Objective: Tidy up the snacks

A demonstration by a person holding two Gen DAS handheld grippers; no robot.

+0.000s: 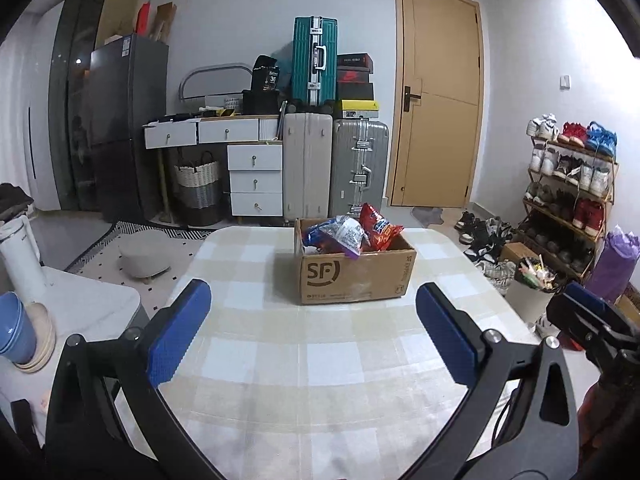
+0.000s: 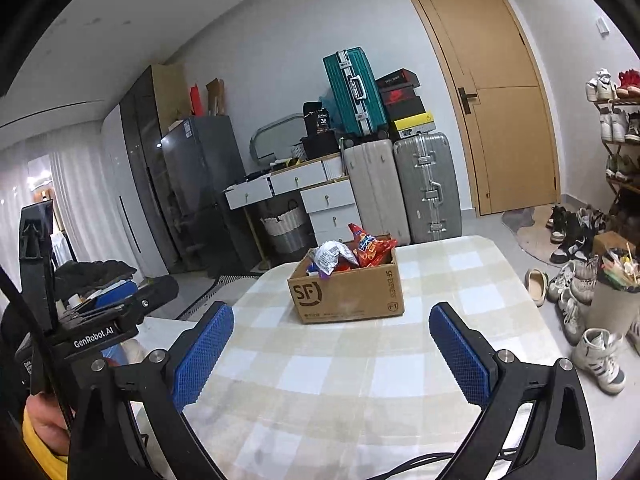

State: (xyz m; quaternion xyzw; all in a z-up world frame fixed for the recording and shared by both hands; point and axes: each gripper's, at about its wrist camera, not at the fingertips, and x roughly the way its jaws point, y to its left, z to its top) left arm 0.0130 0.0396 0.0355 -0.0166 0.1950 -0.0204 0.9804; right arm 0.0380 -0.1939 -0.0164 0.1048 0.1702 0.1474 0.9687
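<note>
Both wrist views. The brown cardboard carton printed with "SF" [image 1: 356, 270] stands on the bench covered with a cream-and-beige checked cloth [image 1: 280, 360], toward its far edge. The crinkly snack packets, red [image 1: 378, 229] and blue-and-silver [image 1: 340, 234], lie heaped inside the carton, several rising above its rim. My left gripper [image 1: 312, 330] and my right gripper [image 2: 330, 354] hover over the bare cloth, well short of the carton. Each pair of blue ribbed fingers [image 1: 180, 332] stands spread wide and holds nothing, touching neither cloth nor carton.

Risks, as I judge them: the top packets sit loose, so a careless reach may tip one over the rim onto the cloth. A hard squeeze may crush the contents. A push against the light carton may slide it toward the far edge.
</note>
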